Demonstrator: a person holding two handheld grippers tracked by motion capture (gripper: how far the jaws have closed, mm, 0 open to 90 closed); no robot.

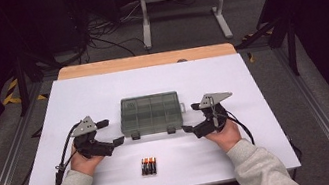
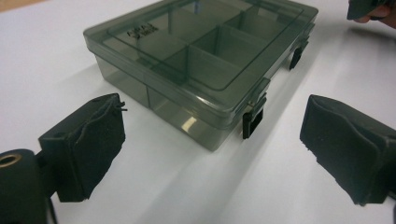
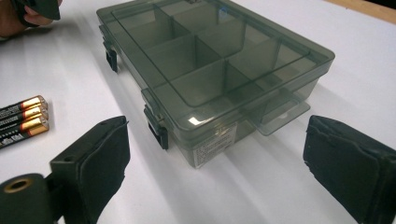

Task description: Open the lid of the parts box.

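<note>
Left tool (image 1: 110,133): jaws wide, empty, just beside the box's left end.
Right tool (image 1: 191,117): jaws wide, empty, just beside its right end.
Compartment box (image 1: 150,113): smoky clear plastic, mid-bench, lid shut, both front latches (image 2: 252,119) down, compartments look empty.
AAA batteries (image 1: 148,166): grouped near the bench (image 1: 253,88) front edge, untouched.
Progress: likely the very start; opening and loading remain.

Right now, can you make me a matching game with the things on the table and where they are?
Things:
1. compartment box
2. batteries
3. left gripper
4. right gripper

Places or states:
A. lying side by side near the table's front edge
B. open, at the box's left side
C. lid shut, in the middle of the white table
D. open, at the box's right side

Pairs: 1-C, 2-A, 3-B, 4-D
</note>
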